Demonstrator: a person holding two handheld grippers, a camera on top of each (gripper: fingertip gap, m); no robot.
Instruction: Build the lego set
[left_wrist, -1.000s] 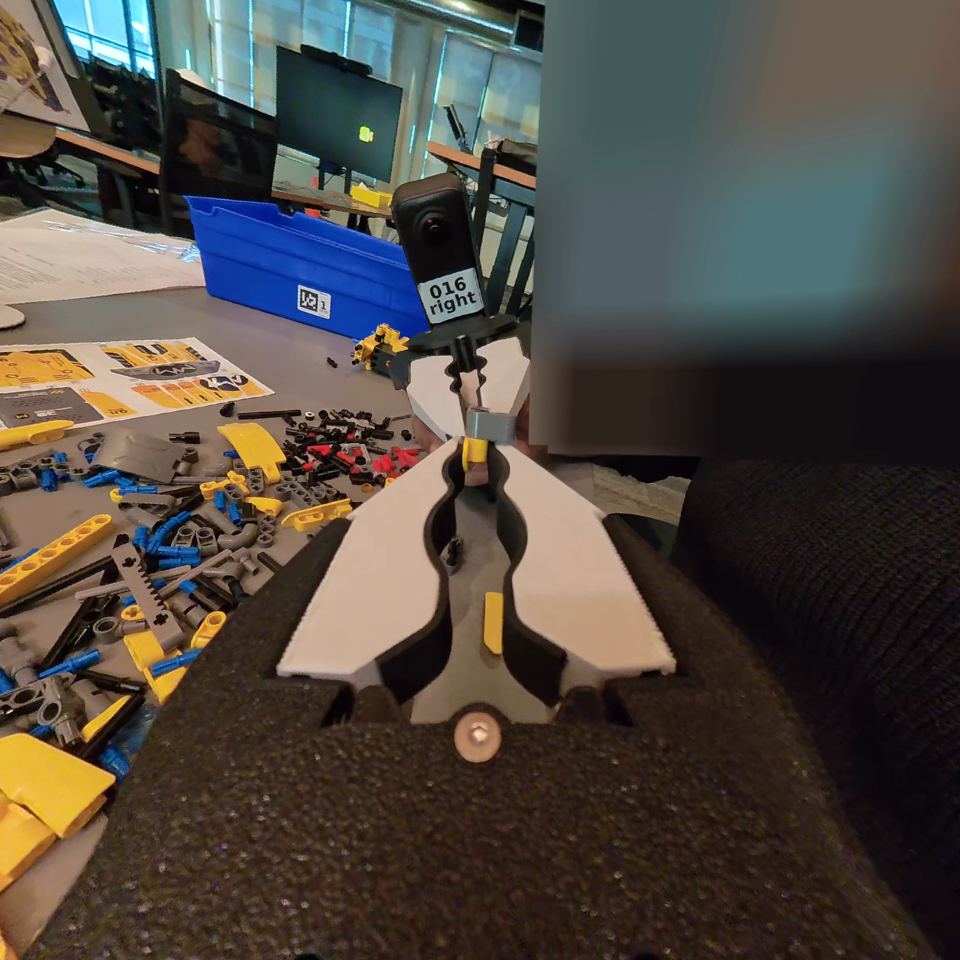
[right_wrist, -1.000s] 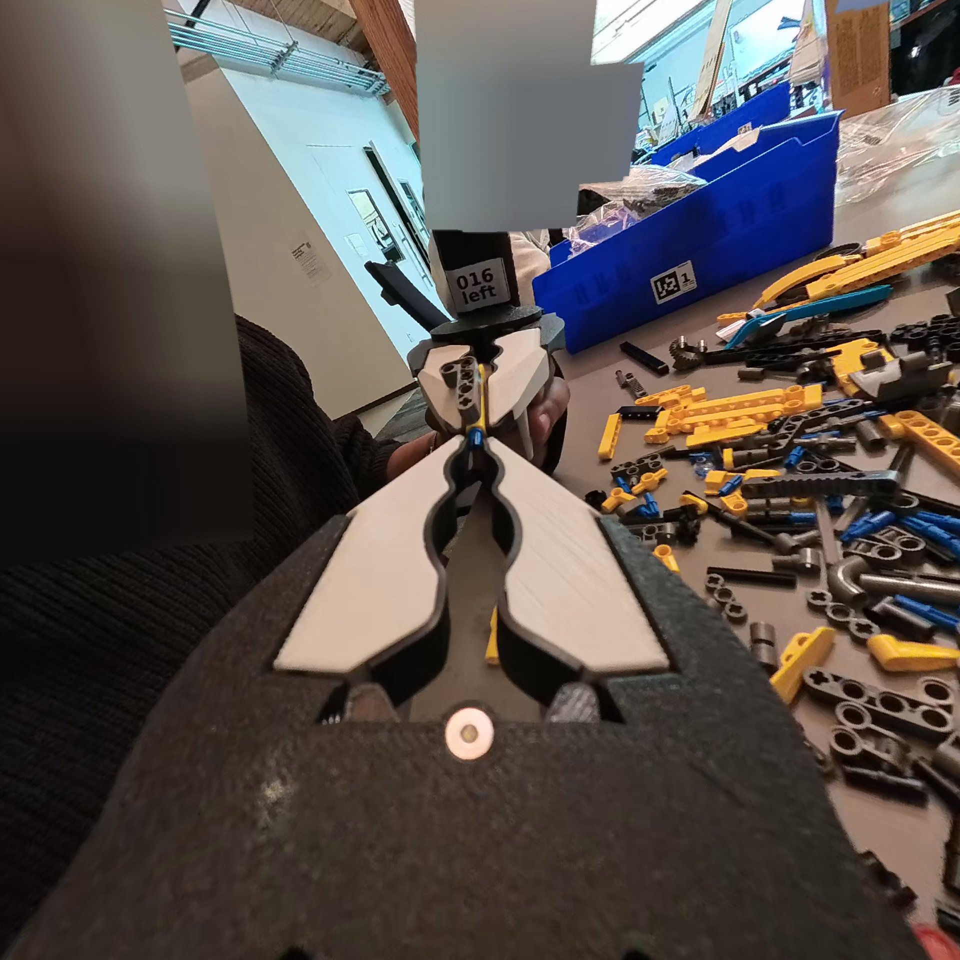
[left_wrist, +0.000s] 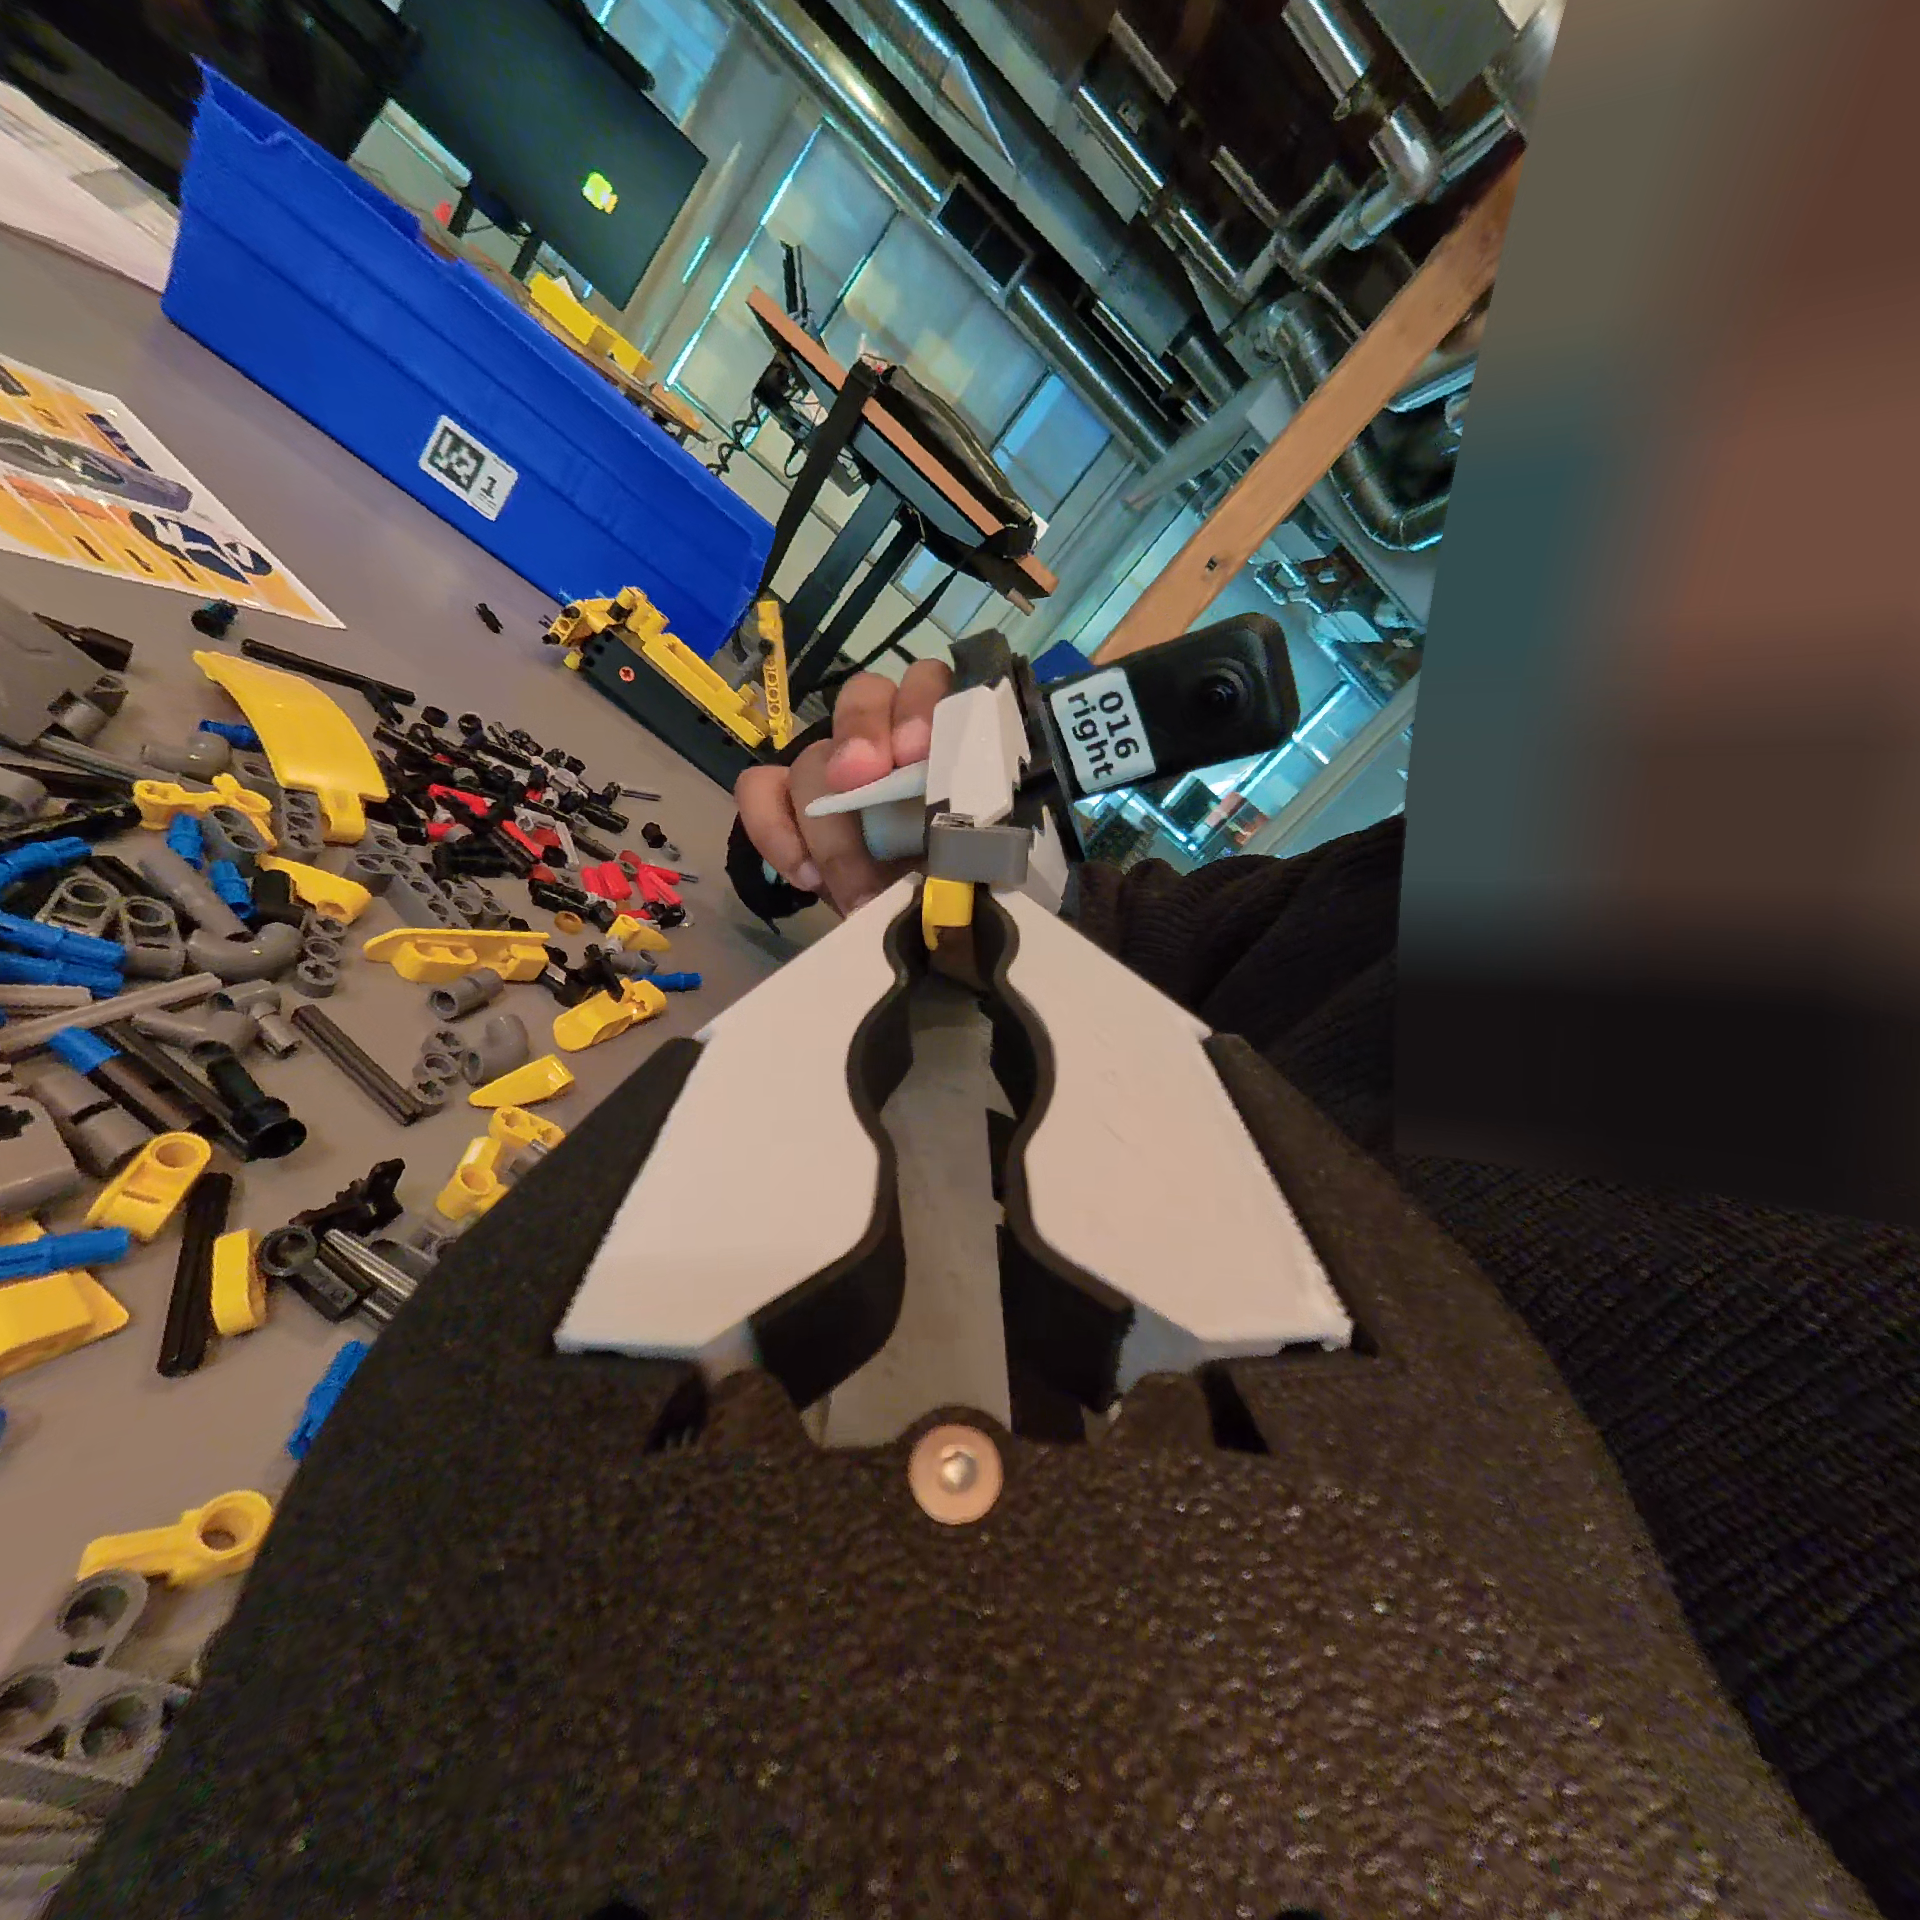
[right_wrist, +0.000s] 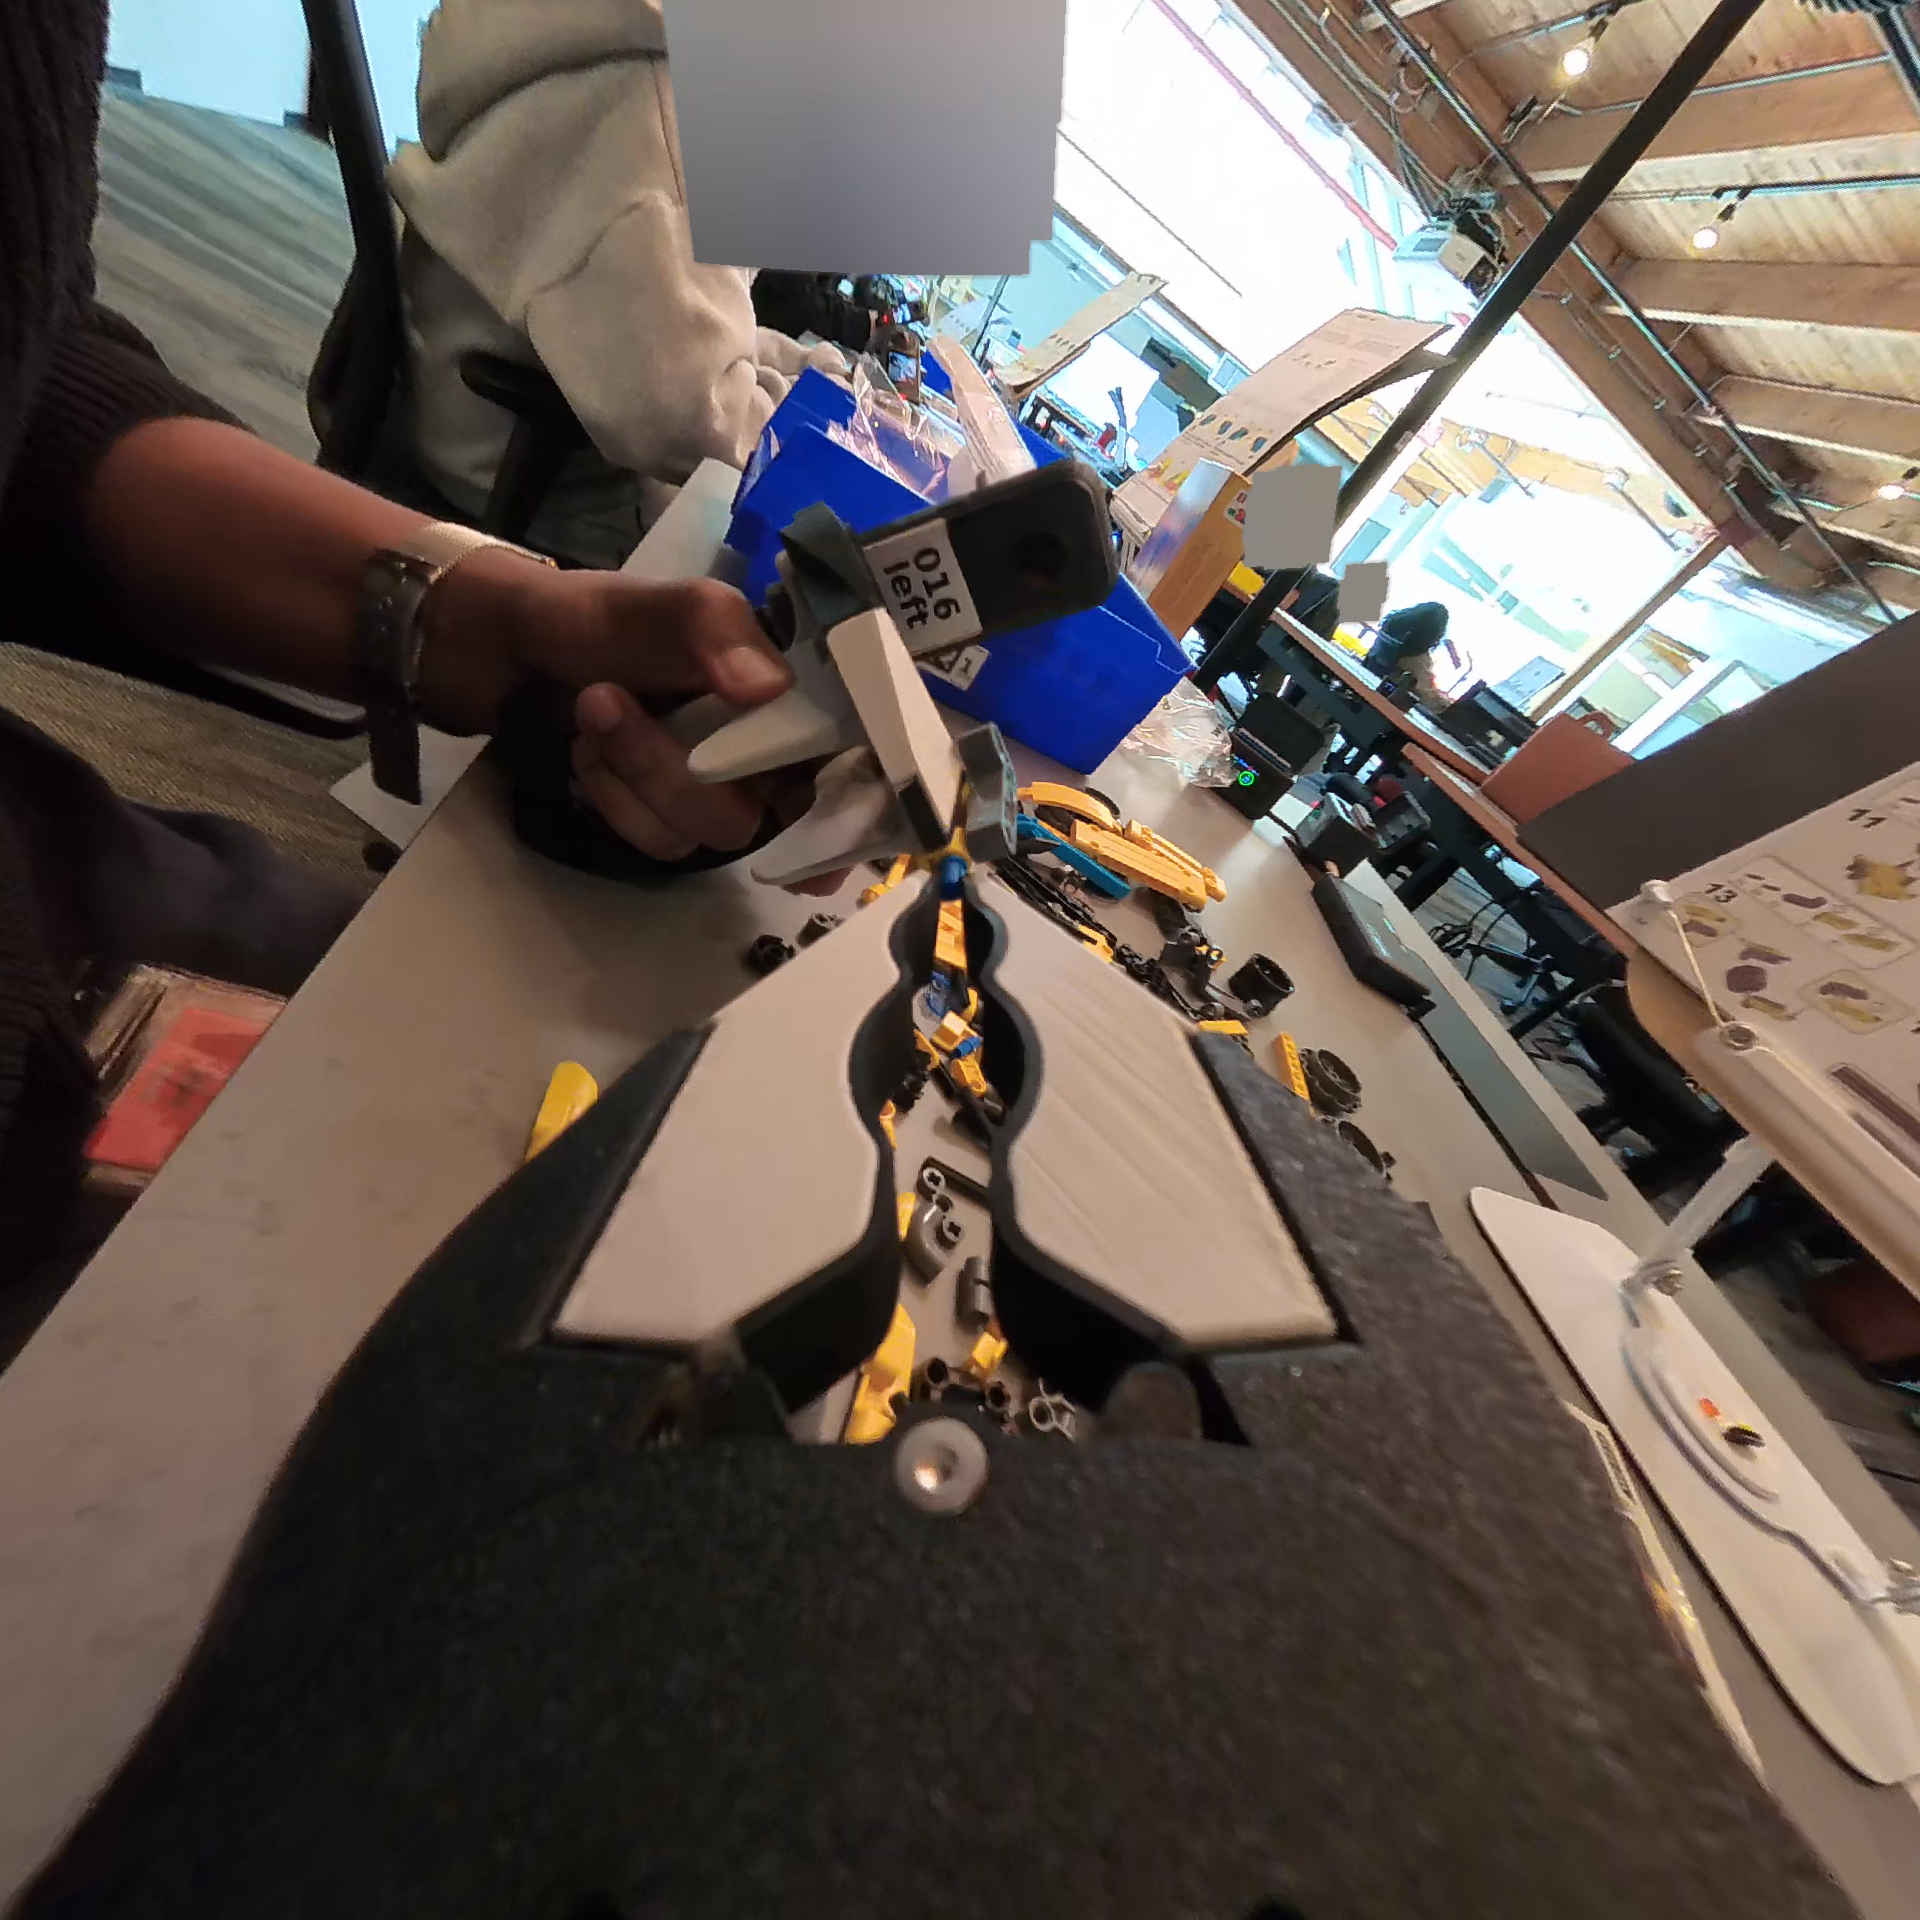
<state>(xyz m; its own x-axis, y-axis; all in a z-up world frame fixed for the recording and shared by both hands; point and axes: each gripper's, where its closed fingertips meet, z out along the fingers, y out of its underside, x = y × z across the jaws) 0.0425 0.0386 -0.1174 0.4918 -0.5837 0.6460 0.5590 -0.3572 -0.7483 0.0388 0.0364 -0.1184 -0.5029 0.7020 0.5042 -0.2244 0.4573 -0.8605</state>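
My left gripper (left_wrist: 945, 902) is shut on a small yellow piece (left_wrist: 948, 896) that joins a short grey beam (left_wrist: 977, 847). My right gripper (right_wrist: 950, 878) is shut on a blue pin (right_wrist: 948, 879) at the low end of the same small assembly, under the grey beam (right_wrist: 987, 777). The two grippers meet tip to tip above the table, each held by a hand. The right gripper shows in the left wrist view (left_wrist: 971, 769), and the left gripper in the right wrist view (right_wrist: 904, 748). How the parts join is hidden by the fingertips.
Many loose yellow, blue, grey, black and red pieces (left_wrist: 312, 935) cover the grey table (left_wrist: 436, 582). A blue bin (left_wrist: 416, 343) and a partly built yellow model (left_wrist: 675, 675) stand behind. An instruction sheet (left_wrist: 104, 488) lies at left. A booklet on a white stand (right_wrist: 1818, 935) is at right. A seated person (right_wrist: 540, 260) is at the far side. My two grippers' fingertips are within a few centimetres of each other.
Both grippers have rolled and tilted while staying tip to tip on the small assembly. The right gripper now leans sideways, and the table shows slanted in both views.
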